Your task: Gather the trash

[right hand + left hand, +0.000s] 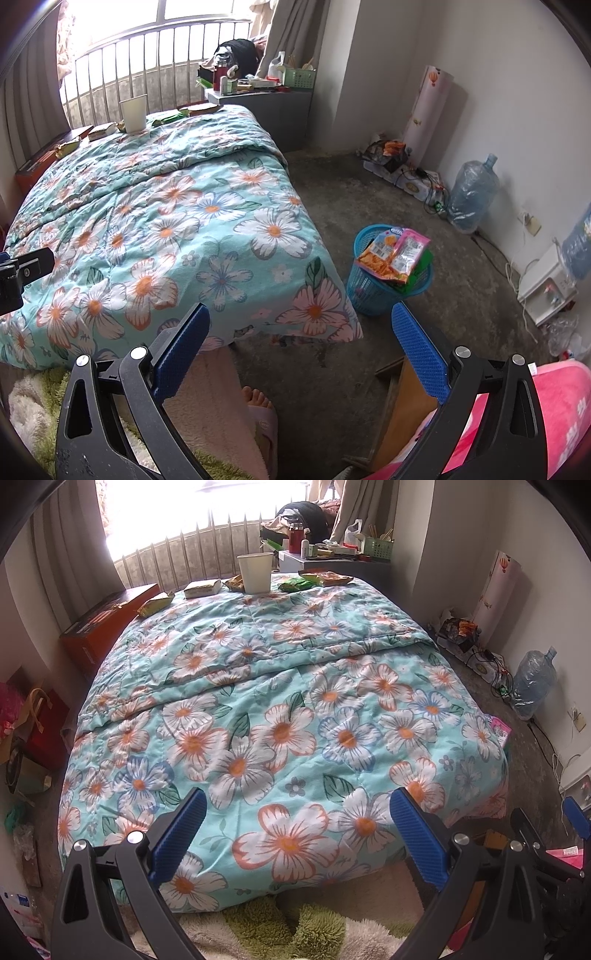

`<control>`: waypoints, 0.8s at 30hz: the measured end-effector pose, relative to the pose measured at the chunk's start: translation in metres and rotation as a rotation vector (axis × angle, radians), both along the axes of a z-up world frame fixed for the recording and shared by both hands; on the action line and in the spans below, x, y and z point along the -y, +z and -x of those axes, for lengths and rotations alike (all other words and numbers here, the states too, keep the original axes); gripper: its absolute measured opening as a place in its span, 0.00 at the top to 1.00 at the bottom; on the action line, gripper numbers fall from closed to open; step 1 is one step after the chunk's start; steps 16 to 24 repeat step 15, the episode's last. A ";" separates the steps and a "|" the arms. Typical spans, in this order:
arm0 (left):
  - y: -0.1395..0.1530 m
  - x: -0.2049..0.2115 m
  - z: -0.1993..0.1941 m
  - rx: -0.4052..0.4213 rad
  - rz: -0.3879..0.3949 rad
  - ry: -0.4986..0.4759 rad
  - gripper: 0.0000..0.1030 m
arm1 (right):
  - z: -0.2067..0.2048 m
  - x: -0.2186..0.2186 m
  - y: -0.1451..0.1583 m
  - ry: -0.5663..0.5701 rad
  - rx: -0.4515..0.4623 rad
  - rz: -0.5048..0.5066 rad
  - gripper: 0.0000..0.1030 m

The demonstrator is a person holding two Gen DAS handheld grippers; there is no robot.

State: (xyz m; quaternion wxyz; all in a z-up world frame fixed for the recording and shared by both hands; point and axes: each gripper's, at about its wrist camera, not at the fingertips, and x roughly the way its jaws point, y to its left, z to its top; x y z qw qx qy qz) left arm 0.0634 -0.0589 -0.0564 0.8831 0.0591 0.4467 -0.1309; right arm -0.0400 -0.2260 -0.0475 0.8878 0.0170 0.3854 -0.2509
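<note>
Your left claw [297,834] and right claw [301,352] spread, empty, at bed [280,686] foot; wrappers [155,603] far; reach next, then basket [373,291].

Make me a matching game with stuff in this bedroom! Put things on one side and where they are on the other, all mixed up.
Things:
1. white paper cup
2. blue basket
3. big water bottle
4. green crate

Places:
A. on the floor by the wall
B. on the far end of the flowery bed
C. on the grey nightstand
D. on the floor beside the bed, stuffed with snack wrappers

Pairs: 1-B, 2-D, 3-A, 4-C
</note>
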 end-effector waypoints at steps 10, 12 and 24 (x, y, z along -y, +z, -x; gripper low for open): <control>-0.002 0.001 0.000 -0.003 0.002 -0.002 0.05 | 0.000 -0.001 0.000 0.002 0.001 -0.002 0.08; -0.002 0.001 0.000 -0.003 0.002 -0.002 0.05 | 0.000 -0.002 0.000 0.000 0.001 -0.002 0.08; -0.003 0.001 0.000 -0.005 0.001 -0.005 0.05 | 0.000 0.000 0.000 0.001 0.001 -0.004 0.08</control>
